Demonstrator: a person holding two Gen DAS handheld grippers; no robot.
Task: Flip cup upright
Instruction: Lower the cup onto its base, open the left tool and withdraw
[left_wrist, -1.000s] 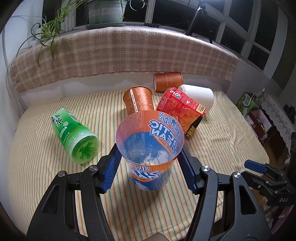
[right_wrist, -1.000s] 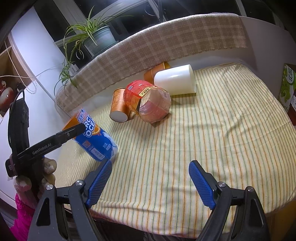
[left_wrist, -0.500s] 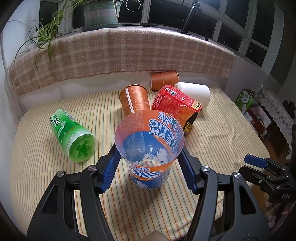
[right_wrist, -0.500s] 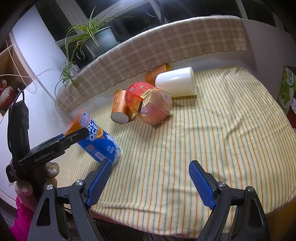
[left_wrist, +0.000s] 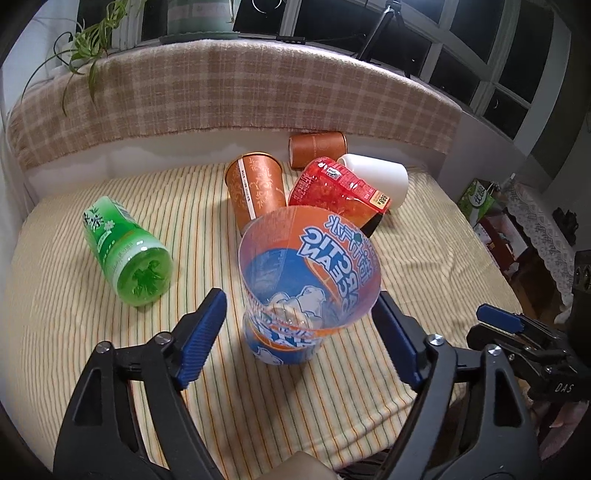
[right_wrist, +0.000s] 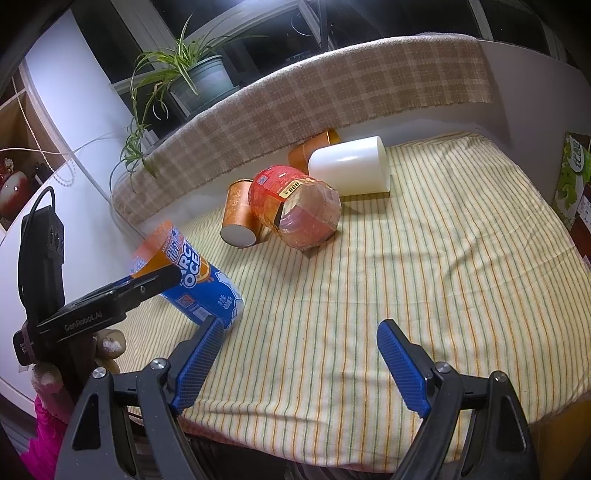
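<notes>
A clear plastic cup with an orange and blue "Arctic Ocean" label (left_wrist: 306, 291) stands tilted on the striped cloth, mouth up toward the left wrist camera. My left gripper (left_wrist: 301, 332) is open, its blue pads on either side of the cup with gaps showing. In the right wrist view the same cup (right_wrist: 188, 269) leans at the left, with the left gripper's finger across it. My right gripper (right_wrist: 299, 365) is open and empty over the cloth near the front edge.
A green bottle (left_wrist: 125, 251) lies at the left. Two orange paper cups (left_wrist: 256, 192) (left_wrist: 317, 149), a red noodle cup (left_wrist: 332, 192) and a white cup (left_wrist: 373, 179) lie at the back. The striped cloth (right_wrist: 406, 277) ends at the front and right edges.
The left gripper's jaws have opened and drawn back from the cup, which now leans free between them. The right gripper has stayed still.
</notes>
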